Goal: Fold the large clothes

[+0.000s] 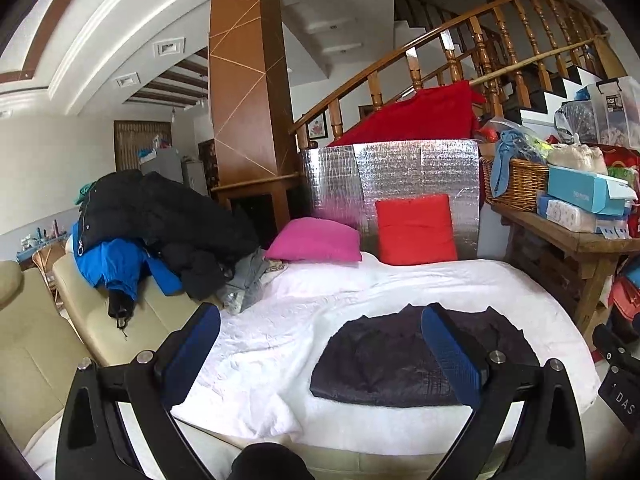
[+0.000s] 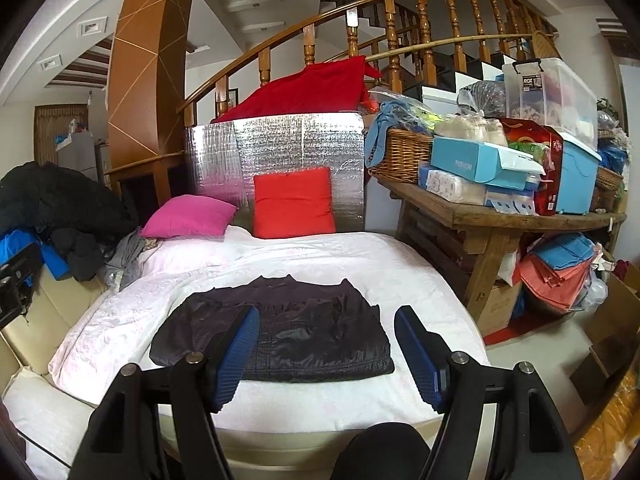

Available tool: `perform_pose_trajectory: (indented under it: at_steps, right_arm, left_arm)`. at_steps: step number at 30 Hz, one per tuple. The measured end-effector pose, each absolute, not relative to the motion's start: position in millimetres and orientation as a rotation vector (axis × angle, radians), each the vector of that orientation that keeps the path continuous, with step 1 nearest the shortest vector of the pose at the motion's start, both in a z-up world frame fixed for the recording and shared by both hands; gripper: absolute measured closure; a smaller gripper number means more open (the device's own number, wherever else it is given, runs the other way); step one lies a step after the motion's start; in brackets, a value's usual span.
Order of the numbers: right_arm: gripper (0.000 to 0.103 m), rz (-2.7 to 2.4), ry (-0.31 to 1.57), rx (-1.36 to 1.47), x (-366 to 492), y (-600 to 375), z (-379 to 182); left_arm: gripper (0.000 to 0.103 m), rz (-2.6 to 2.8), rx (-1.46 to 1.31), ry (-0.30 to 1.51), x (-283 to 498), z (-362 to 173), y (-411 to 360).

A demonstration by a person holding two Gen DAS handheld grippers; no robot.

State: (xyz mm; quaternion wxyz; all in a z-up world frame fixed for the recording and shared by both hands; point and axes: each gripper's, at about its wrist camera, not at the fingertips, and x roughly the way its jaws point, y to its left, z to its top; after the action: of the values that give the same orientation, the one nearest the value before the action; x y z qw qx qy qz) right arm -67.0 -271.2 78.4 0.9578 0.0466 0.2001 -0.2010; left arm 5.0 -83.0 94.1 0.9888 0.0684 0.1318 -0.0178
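Observation:
A dark purple-black quilted jacket (image 1: 384, 360) lies folded into a flat rectangle on the white blanket (image 1: 280, 320), also in the right wrist view (image 2: 312, 332). My left gripper (image 1: 320, 320) is open and empty, held above the bed's near edge, its right finger (image 1: 452, 352) over the jacket. My right gripper (image 2: 326, 320) is open and empty, hovering above the jacket's front edge. A pile of unfolded coats, black and blue (image 1: 160, 224), sits on the cream sofa at left, also in the right wrist view (image 2: 60, 216).
A pink cushion (image 2: 188, 216) and a red cushion (image 2: 294, 202) lean at the far end against a silver foil panel (image 2: 280, 140). A wooden table (image 2: 500, 220) loaded with boxes and a wicker basket (image 2: 400, 154) stands right of the bed. A staircase railing is behind.

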Motion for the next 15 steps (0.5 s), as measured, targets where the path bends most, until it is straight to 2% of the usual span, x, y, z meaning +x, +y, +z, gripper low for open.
perform_pose_trajectory:
  at_steps: [15]
  right_arm:
    - [0.029, -0.400, 0.429, 0.092, -61.4, -262.4, 74.4]
  left_arm:
    - [0.003, -0.050, 0.137, 0.273, 4.2, 94.2, -77.7]
